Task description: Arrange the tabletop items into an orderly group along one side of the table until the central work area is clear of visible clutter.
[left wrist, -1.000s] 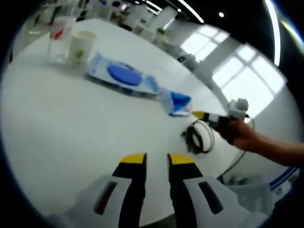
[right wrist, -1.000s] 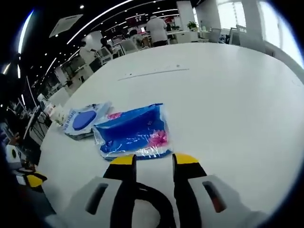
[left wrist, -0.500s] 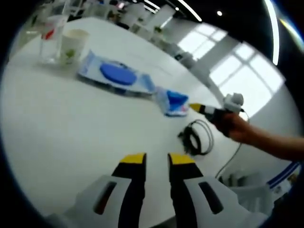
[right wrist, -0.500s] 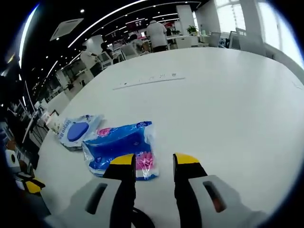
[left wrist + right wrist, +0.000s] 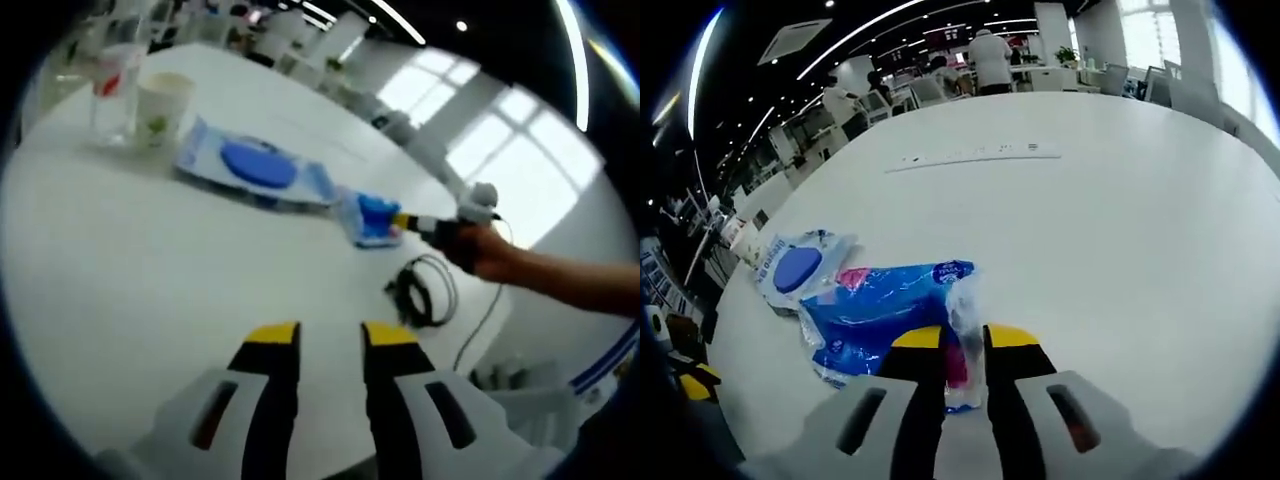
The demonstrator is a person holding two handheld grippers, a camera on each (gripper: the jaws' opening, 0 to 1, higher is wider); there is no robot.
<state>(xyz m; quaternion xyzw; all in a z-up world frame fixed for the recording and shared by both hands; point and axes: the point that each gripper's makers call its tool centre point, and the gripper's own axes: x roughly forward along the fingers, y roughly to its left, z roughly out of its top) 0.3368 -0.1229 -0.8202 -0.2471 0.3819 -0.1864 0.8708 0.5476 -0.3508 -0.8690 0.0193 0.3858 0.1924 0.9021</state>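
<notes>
In the right gripper view my right gripper (image 5: 963, 338) is shut on the clear end flap of a blue packet (image 5: 880, 308) lying on the white table (image 5: 1120, 230). A wipes pack with a blue round lid (image 5: 795, 268) lies just beyond it. In the left gripper view my left gripper (image 5: 331, 340) hovers open over bare table with nothing between its fingers. Farther off there, a hand holds the right gripper (image 5: 403, 221) at the blue packet (image 5: 372, 215). The wipes pack (image 5: 255, 165), a paper cup (image 5: 162, 100) and a glass (image 5: 115, 78) stand in a row toward the far left.
A black coiled cable (image 5: 424, 292) lies near the table edge, right of the left gripper. A long white strip (image 5: 975, 153) lies farther across the table. People and office desks (image 5: 990, 60) stand beyond the table.
The right gripper has moved forward from over the cable to the blue packet and closed its jaws on the packet's end. The left gripper has hardly moved.
</notes>
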